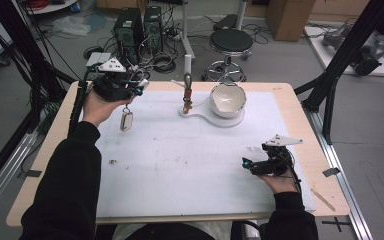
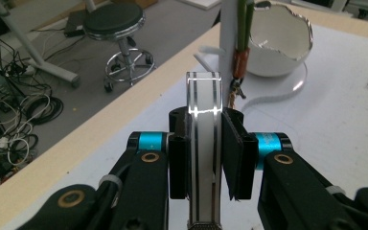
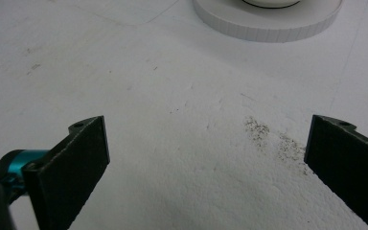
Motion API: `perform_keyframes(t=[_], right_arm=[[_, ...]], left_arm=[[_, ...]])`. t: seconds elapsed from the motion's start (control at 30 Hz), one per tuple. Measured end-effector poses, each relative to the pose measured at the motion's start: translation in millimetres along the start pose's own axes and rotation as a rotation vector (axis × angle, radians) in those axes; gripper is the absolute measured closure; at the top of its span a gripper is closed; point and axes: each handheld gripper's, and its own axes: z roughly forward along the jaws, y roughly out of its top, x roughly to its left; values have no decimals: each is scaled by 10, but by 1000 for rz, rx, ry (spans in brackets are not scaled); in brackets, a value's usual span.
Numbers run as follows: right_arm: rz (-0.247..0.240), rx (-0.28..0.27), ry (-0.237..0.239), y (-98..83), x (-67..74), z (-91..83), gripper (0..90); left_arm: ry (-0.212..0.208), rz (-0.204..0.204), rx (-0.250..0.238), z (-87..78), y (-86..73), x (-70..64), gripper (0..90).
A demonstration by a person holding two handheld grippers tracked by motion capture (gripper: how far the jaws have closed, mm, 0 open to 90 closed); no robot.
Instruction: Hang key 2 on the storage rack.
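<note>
My left gripper [image 1: 136, 92] is raised over the table's far left corner, shut on a small flat rectangular tag [image 1: 126, 120] that hangs below it. In the left gripper view the tag [image 2: 203, 93] stands edge-on, pale with dark rims, clamped between both pads of the gripper [image 2: 205, 148]. A white post [image 1: 187, 65] on a white base [image 1: 205, 117] carries a hanging bunch of keys [image 1: 187, 99], to the right of the tag. My right gripper [image 1: 246, 164] rests low at the near right, open, with bare white mat between its jaws [image 3: 206, 148].
A white bowl shaped like a cracked eggshell [image 1: 227, 99] sits on the same base, beside the post. A white mat [image 1: 180, 165] covers the wooden table [image 1: 45, 165]. A stool [image 1: 231, 42], computers and cables lie on the floor beyond the far edge.
</note>
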Motion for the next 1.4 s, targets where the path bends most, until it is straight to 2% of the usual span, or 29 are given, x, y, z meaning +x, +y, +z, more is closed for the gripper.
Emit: perform_keyframes(t=[0.2,0.3,0.37,0.47,0.53,0.67,0.8,0.87,0.93,1.03,1.13,1.23,1.3,1.4], right_arm=[[-2,2,-3,1,-6,8,7],[0,0,-3,0,-5,5,7],[3,2,-3,-1,-8,2,7],[4,-1,-1,-1,-13,0,7],[5,-4,-2,-1,-16,-4,7],[7,-8,0,-1,-19,-9,7],[8,-10,2,0,-21,-14,7],[5,-10,0,-1,-23,-13,7],[7,-10,1,-1,-25,-15,7],[10,-11,2,-2,-27,-13,7],[9,-9,0,-2,-22,-14,7],[3,-6,-2,-4,-16,-14,7],[4,-5,-2,-6,-14,-19,7],[3,-12,-2,-10,-22,-25,7]], left_arm=[[41,-22,-81,-41,134,117,742],[88,-21,-104,-39,214,175,742],[111,-39,-127,-35,257,209,742],[123,-77,-171,-30,303,254,742],[140,-75,-191,-17,326,265,742],[145,-75,-229,36,361,266,742],[146,-107,-253,112,404,274,742],[152,-125,-286,151,414,273,742],[160,-135,-282,194,424,277,742],[184,-103,-256,280,453,256,742],[192,-89,-263,364,481,230,742],[206,-87,-263,461,499,193,742],[204,-104,-269,539,510,164,742],[204,-92,-267,644,534,111,742]])
